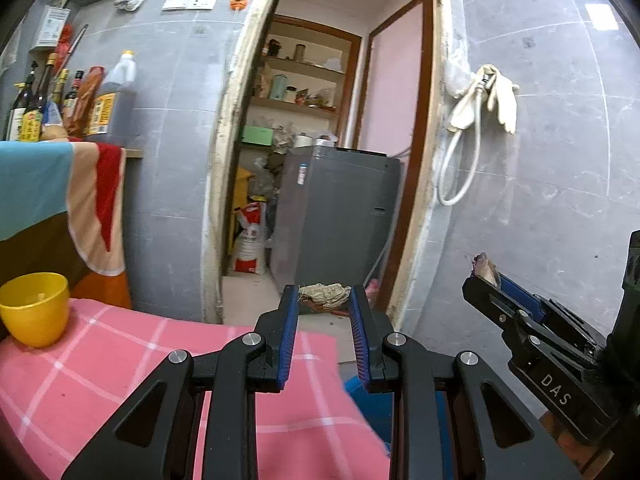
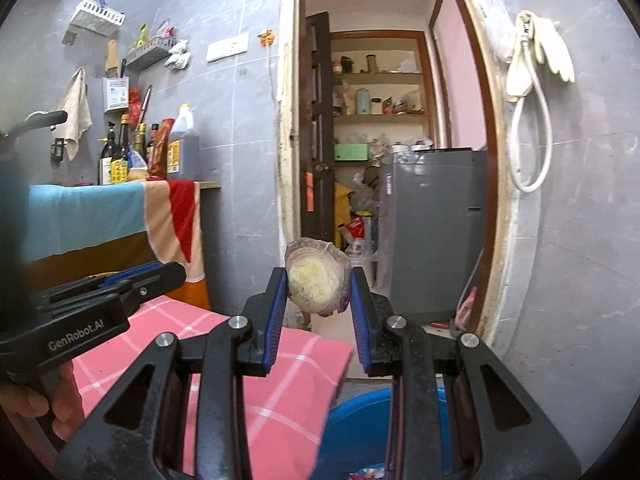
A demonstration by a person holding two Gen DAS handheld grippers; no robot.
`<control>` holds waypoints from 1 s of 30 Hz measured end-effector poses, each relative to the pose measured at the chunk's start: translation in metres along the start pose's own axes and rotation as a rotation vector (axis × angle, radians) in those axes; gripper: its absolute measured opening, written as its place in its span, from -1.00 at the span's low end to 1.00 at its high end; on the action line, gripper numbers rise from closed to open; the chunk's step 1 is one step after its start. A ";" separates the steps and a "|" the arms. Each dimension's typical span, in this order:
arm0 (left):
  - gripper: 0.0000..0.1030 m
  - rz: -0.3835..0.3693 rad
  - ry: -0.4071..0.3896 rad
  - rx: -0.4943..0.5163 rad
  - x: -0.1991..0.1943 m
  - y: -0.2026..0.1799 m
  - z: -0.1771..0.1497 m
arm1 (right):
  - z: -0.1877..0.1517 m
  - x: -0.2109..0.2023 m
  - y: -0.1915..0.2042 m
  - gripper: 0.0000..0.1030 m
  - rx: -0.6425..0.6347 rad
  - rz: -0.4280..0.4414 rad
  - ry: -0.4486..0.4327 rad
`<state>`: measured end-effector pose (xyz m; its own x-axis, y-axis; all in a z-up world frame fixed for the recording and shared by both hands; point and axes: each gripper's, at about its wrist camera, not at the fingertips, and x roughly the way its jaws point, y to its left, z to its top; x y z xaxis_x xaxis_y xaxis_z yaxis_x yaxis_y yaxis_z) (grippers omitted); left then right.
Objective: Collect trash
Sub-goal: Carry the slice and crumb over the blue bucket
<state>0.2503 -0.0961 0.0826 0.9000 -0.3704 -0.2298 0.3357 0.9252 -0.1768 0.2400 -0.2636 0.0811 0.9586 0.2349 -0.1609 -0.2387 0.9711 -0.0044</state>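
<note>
My right gripper (image 2: pixel 319 280) is shut on a purple onion end piece (image 2: pixel 318 280) with a pale yellow cut face, held in the air above a blue bin (image 2: pixel 360 420). The same scrap (image 1: pixel 486 268) shows at the right gripper's tip (image 1: pixel 480 276) in the left wrist view. My left gripper (image 1: pixel 324 300) is open and empty, over the edge of the pink checked cloth (image 1: pixel 120 380). The blue bin (image 1: pixel 368 404) lies below it, mostly hidden. The left gripper also shows at the left of the right wrist view (image 2: pixel 172 274).
A yellow cup (image 1: pixel 34 308) stands on the pink cloth at the left. A counter with a striped towel (image 1: pixel 92 200) and bottles (image 1: pixel 60 100) lies behind. A doorway opens onto a grey washing machine (image 1: pixel 340 216) and shelves. A crumpled rag (image 1: pixel 324 296) lies on the floor.
</note>
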 end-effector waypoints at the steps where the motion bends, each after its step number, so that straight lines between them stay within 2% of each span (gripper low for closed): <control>1: -0.57 -0.008 0.003 0.002 0.002 -0.004 -0.001 | -0.001 -0.002 -0.005 -0.24 0.003 -0.007 -0.001; 13: -0.57 -0.078 0.060 0.041 0.024 -0.045 -0.014 | -0.019 -0.020 -0.046 -0.23 0.019 -0.077 0.038; 30: -0.57 -0.132 0.238 0.075 0.064 -0.080 -0.047 | -0.045 -0.021 -0.083 -0.22 0.061 -0.118 0.151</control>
<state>0.2680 -0.1971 0.0374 0.7596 -0.4886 -0.4293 0.4729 0.8681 -0.1512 0.2325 -0.3514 0.0405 0.9441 0.1151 -0.3088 -0.1123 0.9933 0.0269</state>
